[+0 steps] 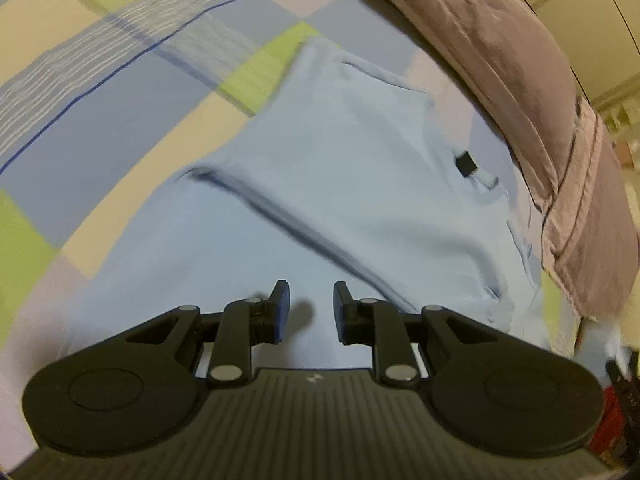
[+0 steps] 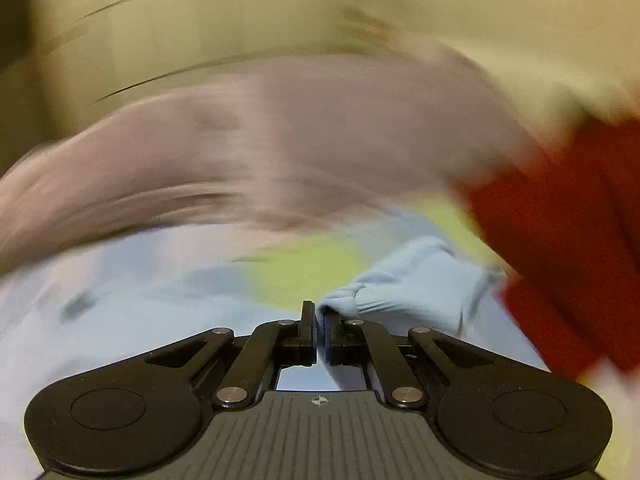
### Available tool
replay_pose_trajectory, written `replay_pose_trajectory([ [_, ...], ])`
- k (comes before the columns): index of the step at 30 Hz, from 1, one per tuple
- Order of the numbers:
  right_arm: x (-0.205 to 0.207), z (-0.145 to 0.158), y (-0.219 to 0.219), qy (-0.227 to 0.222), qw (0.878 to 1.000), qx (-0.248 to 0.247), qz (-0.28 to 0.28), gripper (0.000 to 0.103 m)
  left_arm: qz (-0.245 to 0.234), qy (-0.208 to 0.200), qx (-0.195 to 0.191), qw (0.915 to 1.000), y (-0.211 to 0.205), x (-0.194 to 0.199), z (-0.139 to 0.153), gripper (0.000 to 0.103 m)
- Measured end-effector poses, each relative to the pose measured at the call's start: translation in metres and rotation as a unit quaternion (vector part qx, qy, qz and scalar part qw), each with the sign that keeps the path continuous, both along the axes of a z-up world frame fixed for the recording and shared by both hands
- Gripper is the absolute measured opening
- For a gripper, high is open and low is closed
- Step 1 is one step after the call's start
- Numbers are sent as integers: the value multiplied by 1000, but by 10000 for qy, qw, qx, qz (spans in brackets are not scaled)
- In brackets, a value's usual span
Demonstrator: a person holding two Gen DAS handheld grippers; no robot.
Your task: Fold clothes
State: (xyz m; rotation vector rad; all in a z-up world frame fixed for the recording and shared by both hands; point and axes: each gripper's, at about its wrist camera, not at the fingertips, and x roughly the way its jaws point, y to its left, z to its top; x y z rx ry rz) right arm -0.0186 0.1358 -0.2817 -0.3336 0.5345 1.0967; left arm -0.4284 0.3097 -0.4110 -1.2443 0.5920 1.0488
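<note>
Left wrist view: the light blue shirt (image 1: 320,184) lies spread on the checked bedsheet (image 1: 120,92), a mauve pillow (image 1: 520,92) beside it; its dark neck label (image 1: 466,164) is unreadable. The left gripper (image 1: 308,312) hovers, fingers slightly apart, holding nothing.

Right wrist view, blurred: the right gripper (image 2: 320,332) pinches the shirt's ribbed cuff (image 2: 360,300), red cloth (image 2: 568,240) close by.

Left hand-held gripper (image 1: 307,312) parted, empty, over blue shirt (image 1: 340,152).

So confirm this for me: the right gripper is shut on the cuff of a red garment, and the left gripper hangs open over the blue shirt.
Wrong colour. The right wrist view shows the right gripper shut on a light blue cuff; the red cloth lies beside it, ungripped.
</note>
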Motion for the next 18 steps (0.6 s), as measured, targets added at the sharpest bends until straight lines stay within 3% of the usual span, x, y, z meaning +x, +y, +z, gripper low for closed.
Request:
replay_pose_trajectory([
  [2,-77,-7,15,-383,9922,-203,1172,6,91,-74,-52,9999,-6,-8,-1,18],
  [3,-115,-20,25,-503,9813,-562,1772,20,128,-118,-81,9998,-8,-11,-1,18],
  [4,-145,-36,28,-589,9694,-949,2187,67,141,-178,-120,9997,-11,-14,-2,18],
  [5,-168,-53,28,-656,9583,-1312,2454,93,152,-251,-158,9994,-13,-16,-3,20],
  [7,-194,-78,21,-732,9409,-1856,2737,92,139,-418,-217,9988,-18,-19,-4,25],
  [9,-197,-95,9,-647,9327,-2253,2742,92,100,-582,-296,9978,-22,-17,-8,27],
  [15,-113,-107,-15,385,9542,-2565,1492,92,162,-1298,-528,9900,-20,15,-24,36],
  [18,-86,-105,-25,227,9589,-2645,998,92,238,-1399,-558,9883,-10,36,-34,39],
])
